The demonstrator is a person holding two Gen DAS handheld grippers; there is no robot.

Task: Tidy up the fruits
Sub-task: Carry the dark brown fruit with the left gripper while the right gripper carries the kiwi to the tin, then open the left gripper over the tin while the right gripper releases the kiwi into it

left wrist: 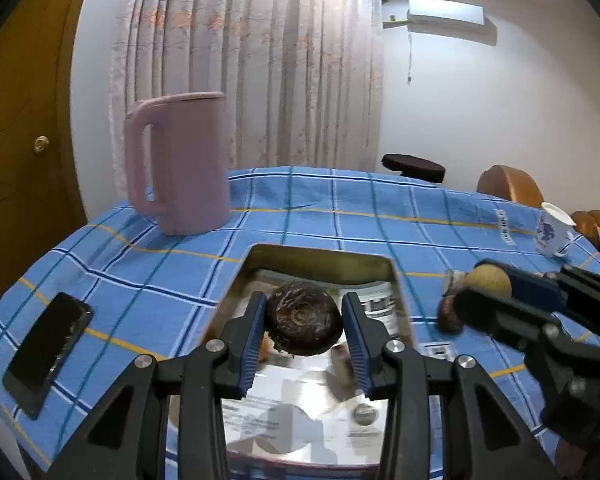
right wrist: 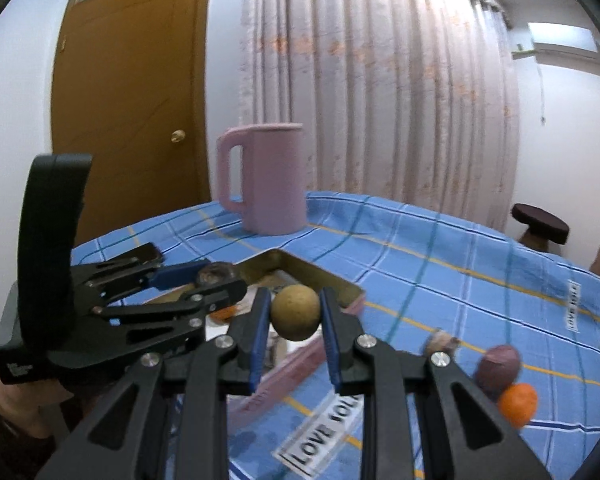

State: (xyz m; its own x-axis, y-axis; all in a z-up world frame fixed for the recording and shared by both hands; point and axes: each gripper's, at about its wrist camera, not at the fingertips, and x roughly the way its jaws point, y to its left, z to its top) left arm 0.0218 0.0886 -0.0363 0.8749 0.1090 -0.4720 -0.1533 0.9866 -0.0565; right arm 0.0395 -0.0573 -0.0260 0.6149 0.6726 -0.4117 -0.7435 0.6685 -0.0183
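While the left wrist view looks down along its own fingers, the left gripper (left wrist: pixel 304 322) is clamped on a dark brown fruit (left wrist: pixel 304 320), round and rough-skinned, hanging over the metal tray (left wrist: pixel 320 254) on the blue checked table (left wrist: pixel 140 280). I judge it firm and light, the wrinkled rind giving the blue pads good bite; taken across its widest part as it is now, it should sit steady. Off to the right, the right gripper (left wrist: pixel 486 296) carries a tan round fruit (left wrist: pixel 490 282), with another dark fruit (left wrist: pixel 450 314) just beside it on the cloth. A pink jug (left wrist: pixel 180 164) stands behind, a black phone (left wrist: pixel 46 350) lies at left, and a white paper cup (left wrist: pixel 554 230) sits at the far right. The cloth carries a printed label near that cup, too blurred to read; the print in the tray's shiny bottom is unreadable too.

Over to the right wrist view: the right gripper (right wrist: pixel 296 316) is squeezed tight on that tan fruit (right wrist: pixel 296 312), small, dry and matte, held at its middle just off the tray's corner (right wrist: pixel 320 276). It looks hard-shelled and light, though a ball that small could roll out if the pads slacken. The left gripper (right wrist: pixel 216 280) comes in from the left. On the table wait a purplish fruit (right wrist: pixel 498 364) touching an orange one (right wrist: pixel 518 404). Printed on the cloth: "LOVE", then letters I cannot finish.
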